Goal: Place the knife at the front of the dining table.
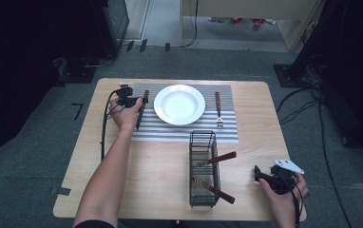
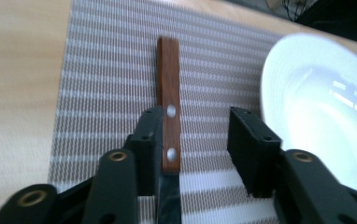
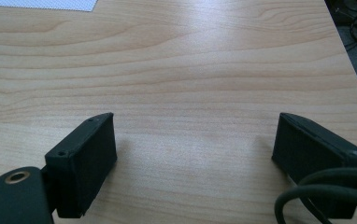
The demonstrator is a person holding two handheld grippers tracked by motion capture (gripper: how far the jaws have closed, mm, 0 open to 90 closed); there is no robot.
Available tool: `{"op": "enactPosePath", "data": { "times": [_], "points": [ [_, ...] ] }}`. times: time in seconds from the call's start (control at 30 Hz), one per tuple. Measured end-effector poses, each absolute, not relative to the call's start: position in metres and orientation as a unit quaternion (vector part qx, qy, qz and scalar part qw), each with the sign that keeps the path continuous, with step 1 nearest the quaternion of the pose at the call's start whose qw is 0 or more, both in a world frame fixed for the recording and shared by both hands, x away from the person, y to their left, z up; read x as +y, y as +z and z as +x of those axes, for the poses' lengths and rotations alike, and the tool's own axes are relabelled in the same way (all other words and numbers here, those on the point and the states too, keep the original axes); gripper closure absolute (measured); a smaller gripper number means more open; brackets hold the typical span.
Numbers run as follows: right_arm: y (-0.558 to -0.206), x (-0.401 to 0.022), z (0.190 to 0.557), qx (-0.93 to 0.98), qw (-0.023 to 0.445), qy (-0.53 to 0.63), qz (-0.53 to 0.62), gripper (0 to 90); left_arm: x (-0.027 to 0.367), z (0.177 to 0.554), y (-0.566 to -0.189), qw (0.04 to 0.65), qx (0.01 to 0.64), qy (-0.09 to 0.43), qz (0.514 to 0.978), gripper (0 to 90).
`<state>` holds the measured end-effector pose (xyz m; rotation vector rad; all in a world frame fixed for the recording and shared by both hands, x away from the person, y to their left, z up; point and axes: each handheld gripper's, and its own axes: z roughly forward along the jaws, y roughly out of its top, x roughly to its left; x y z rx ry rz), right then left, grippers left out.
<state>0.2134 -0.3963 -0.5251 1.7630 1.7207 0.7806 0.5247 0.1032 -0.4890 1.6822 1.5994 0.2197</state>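
Note:
A knife with a brown wooden handle (image 2: 169,93) lies on the striped placemat (image 2: 102,70), left of the white plate (image 2: 317,107). My left gripper (image 2: 197,126) is open and low over the mat. Its jaws stand apart on either side of the handle, which rests against the left jaw. In the high view the left gripper (image 1: 134,100) sits at the knife (image 1: 140,111), beside the plate (image 1: 179,104). A fork (image 1: 218,109) lies on the mat right of the plate. My right gripper (image 3: 195,140) is open over bare wood, near the table's front right corner (image 1: 265,175).
A black wire basket (image 1: 203,142) stands on the wooden table (image 1: 160,175) in front of the placemat (image 1: 170,130). Two wooden-handled utensils (image 1: 222,156) stick out of it to the right. Cables run over the floor on the right.

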Motion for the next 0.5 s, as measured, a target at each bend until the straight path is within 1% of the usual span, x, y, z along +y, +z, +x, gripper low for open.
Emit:
{"op": "enactPosePath", "data": {
  "times": [0.03,0.07,0.1,0.13,0.2,0.23,0.3,0.4,0.5],
  "points": [
    [-0.525,-0.396,0.213,0.640,0.275,0.290,0.656,13.3,0.104,0.524,-0.491,0.391,0.630,0.083,0.665,58.4],
    [-0.525,-0.396,0.213,0.640,0.274,0.290,0.656,13.3,0.104,0.522,-0.493,0.383,0.632,0.081,0.669,61.8],
    [-0.525,-0.396,0.213,0.640,0.275,0.290,0.656,13.3,0.105,0.520,-0.494,0.381,0.634,0.082,0.667,67.0],
    [-0.525,-0.396,0.213,0.640,0.275,0.290,0.656,13.3,0.108,0.516,-0.493,0.382,0.636,0.081,0.666,74.4],
    [-0.525,-0.396,0.213,0.640,0.275,0.290,0.656,13.3,0.110,0.513,-0.493,0.384,0.632,0.086,0.667,81.5],
    [-0.525,-0.396,0.213,0.640,0.275,0.290,0.656,13.3,0.111,0.511,-0.492,0.384,0.629,0.089,0.670,81.5],
    [-0.525,-0.396,0.213,0.640,0.275,0.290,0.656,13.3,0.116,0.505,-0.490,0.387,0.624,0.096,0.672,86.1],
    [-0.525,-0.396,0.213,0.640,0.275,0.290,0.656,13.3,0.119,0.499,-0.489,0.377,0.624,0.103,0.677,89.9],
    [-0.525,-0.396,0.213,0.640,0.275,0.290,0.656,13.3,0.122,0.492,-0.490,0.371,0.620,0.107,0.683,90.0]
  ]
}}
